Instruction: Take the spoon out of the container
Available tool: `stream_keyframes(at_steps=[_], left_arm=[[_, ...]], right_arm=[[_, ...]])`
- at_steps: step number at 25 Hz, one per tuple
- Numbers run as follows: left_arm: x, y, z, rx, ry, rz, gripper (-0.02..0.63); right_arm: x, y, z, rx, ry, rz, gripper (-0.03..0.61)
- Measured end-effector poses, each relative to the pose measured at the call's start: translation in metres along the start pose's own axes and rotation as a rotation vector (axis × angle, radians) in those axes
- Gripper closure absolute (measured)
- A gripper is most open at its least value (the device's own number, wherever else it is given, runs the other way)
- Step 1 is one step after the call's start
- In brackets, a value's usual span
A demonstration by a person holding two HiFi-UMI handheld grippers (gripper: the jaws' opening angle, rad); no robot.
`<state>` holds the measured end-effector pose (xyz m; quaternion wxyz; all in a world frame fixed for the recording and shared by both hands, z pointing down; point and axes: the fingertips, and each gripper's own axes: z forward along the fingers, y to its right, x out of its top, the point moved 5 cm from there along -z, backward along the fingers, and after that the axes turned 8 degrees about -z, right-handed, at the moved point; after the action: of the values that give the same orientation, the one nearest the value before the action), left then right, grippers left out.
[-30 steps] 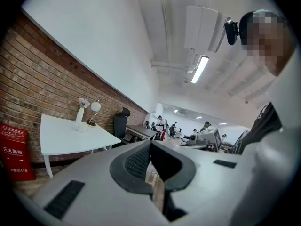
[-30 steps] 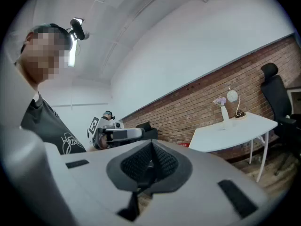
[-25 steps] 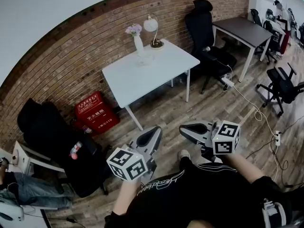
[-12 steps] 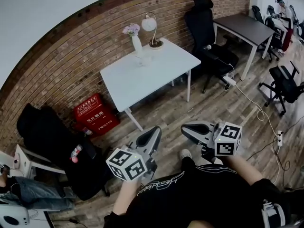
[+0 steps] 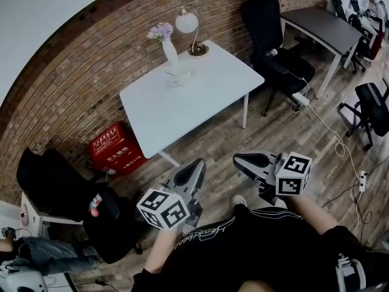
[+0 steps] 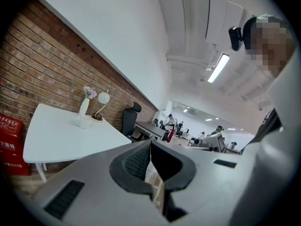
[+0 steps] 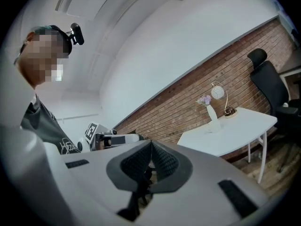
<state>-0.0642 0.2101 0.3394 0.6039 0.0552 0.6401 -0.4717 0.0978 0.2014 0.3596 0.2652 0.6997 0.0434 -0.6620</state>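
A white table (image 5: 200, 96) stands by the brick wall, some way ahead of me. On it are a white vase of flowers (image 5: 168, 50), a globe lamp (image 5: 188, 26) and a small clear container (image 5: 180, 75) beside the vase; I cannot make out a spoon at this distance. The left gripper view shows the container (image 6: 85, 122) as a pale cup. My left gripper (image 5: 197, 165) and right gripper (image 5: 238, 161) are held side by side at waist height, well short of the table. Both are shut and hold nothing: the pads meet on the left gripper (image 6: 150, 146) and on the right gripper (image 7: 151, 148).
A red box (image 5: 117, 148) sits on the floor left of the table. A black office chair (image 5: 273, 38) and a dark desk (image 5: 321, 30) are at the right. A black chair with clothing (image 5: 67, 193) stands at the left. A cable and power strip (image 5: 361, 178) lie on the wooden floor.
The table has drawn nearer and looks larger in the head view. Both grippers keep the same place in front of the body, still shut.
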Motion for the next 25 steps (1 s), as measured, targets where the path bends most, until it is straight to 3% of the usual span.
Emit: stream_keyframes(at_steps=[9,18,25], left_arm=[[0.057,-0.048,0.103,0.027,0.003,0.002,0.607],[0.08,-0.074,0.134,0.045,0.018,0.009,0.607],[0.107,-0.13,0.159,0.078,0.032,-0.017,0.607]], right_arm=[[0.044,0.114,0.028,0.019,0.011,-0.011,0.581],[0.061,0.16,0.046,0.024,0.006,-0.02,0.581],[0.063,0.207,0.086,0.02,-0.022,0.008,0.581]])
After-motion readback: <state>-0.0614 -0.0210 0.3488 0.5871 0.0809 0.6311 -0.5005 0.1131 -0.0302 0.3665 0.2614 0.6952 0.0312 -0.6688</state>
